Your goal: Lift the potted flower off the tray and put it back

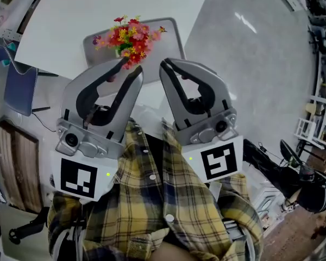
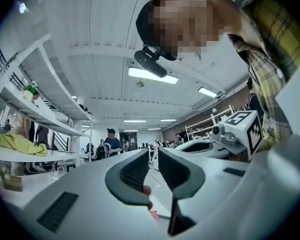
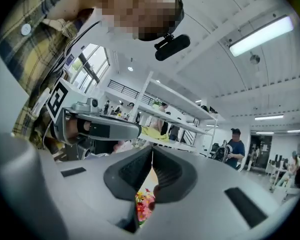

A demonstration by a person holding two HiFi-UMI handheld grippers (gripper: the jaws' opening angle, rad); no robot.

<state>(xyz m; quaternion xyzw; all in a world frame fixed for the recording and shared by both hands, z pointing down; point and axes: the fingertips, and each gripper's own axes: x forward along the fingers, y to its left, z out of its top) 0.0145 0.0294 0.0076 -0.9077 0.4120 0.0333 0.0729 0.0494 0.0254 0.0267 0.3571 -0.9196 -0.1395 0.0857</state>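
The potted flower (image 1: 129, 39) stands on the grey tray (image 1: 171, 31) in the upper middle of your head view. Its red, yellow and pink blooms cover the pot from above. The tray lies on the white table (image 1: 60, 20), close to the table's right edge, with pale floor (image 1: 250, 64) to the right of it.

Neither of your tools has hold of the plant. Your left gripper (image 1: 131, 72) is in the centre left of the frame, and its tip overlaps the lowest blooms in the picture. Its own view shows its jaws nearly together, with a slim gap and nothing between them. Your right gripper (image 1: 165, 68) is just beside it at centre right. Its jaws meet at the tips and hold nothing, and the flower shows far below through the slit under them.

Both marker cubes sit low in the frame against your yellow plaid shirt (image 1: 152, 211).
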